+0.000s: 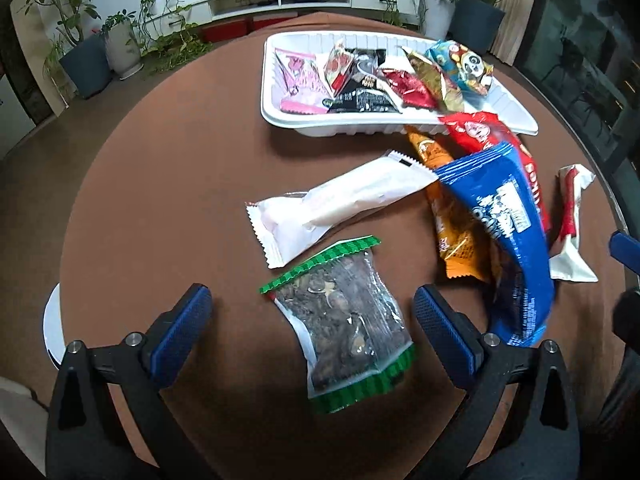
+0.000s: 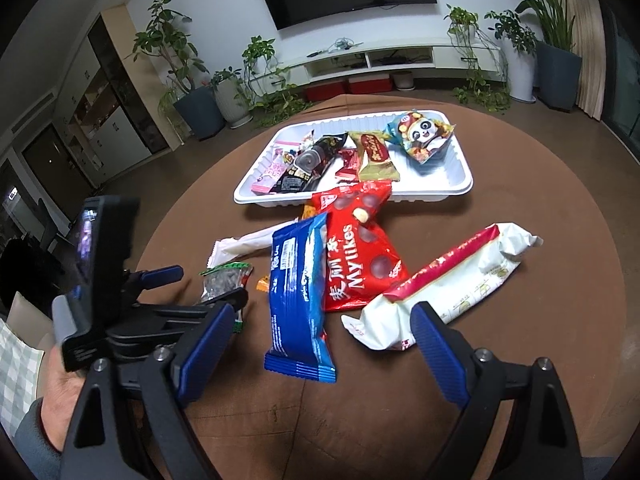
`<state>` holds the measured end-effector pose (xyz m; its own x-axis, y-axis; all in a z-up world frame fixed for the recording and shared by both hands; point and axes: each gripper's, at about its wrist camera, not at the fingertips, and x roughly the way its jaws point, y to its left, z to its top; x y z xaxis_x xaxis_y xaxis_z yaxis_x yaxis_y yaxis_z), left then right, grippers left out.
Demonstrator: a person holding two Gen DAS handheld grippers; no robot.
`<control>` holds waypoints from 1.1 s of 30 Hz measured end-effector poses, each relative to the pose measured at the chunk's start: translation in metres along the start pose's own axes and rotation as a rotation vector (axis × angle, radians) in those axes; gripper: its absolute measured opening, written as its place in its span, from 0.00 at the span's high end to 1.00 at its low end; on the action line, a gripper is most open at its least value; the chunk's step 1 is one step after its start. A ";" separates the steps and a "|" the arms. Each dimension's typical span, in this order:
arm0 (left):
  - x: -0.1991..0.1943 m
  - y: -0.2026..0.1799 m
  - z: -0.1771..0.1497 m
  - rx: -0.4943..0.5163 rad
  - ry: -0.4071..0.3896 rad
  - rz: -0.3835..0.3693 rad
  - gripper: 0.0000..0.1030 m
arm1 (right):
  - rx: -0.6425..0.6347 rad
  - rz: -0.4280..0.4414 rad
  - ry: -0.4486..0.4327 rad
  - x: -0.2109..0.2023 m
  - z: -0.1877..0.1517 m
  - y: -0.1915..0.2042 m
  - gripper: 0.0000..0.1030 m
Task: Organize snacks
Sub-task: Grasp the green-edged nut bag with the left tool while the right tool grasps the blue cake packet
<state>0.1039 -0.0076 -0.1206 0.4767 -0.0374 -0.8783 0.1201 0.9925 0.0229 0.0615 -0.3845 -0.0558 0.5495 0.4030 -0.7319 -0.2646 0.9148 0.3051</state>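
Left wrist view: the left gripper [image 1: 312,320] has its jaws spread wide on either side of the green-edged clear packet [image 1: 344,328], not touching it — the packet lies flat on the brown table [image 1: 160,184], well short of the white tray [image 1: 280,120]. Right wrist view: the right gripper [image 2: 320,354] stands wide apart and empty over the near end of the blue packet [image 2: 300,300], beside the red Mylikes bag [image 2: 360,248].

Blue packet [image 1: 508,216] perhaps hides most of orange packet [image 1: 456,236].
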 end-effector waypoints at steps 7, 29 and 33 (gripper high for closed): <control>0.009 -0.002 0.004 0.017 0.006 -0.030 0.15 | -0.016 -0.005 0.025 0.007 -0.002 0.004 0.18; -0.007 -0.009 -0.009 0.121 -0.008 -0.091 0.61 | -0.101 -0.027 0.107 0.037 0.002 0.026 0.32; -0.018 -0.004 -0.014 0.100 -0.023 -0.128 0.70 | -0.121 -0.038 0.146 0.049 0.005 0.030 0.34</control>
<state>0.0822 -0.0091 -0.1113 0.4716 -0.1666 -0.8659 0.2671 0.9629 -0.0397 0.0842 -0.3367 -0.0799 0.4423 0.3518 -0.8250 -0.3443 0.9160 0.2060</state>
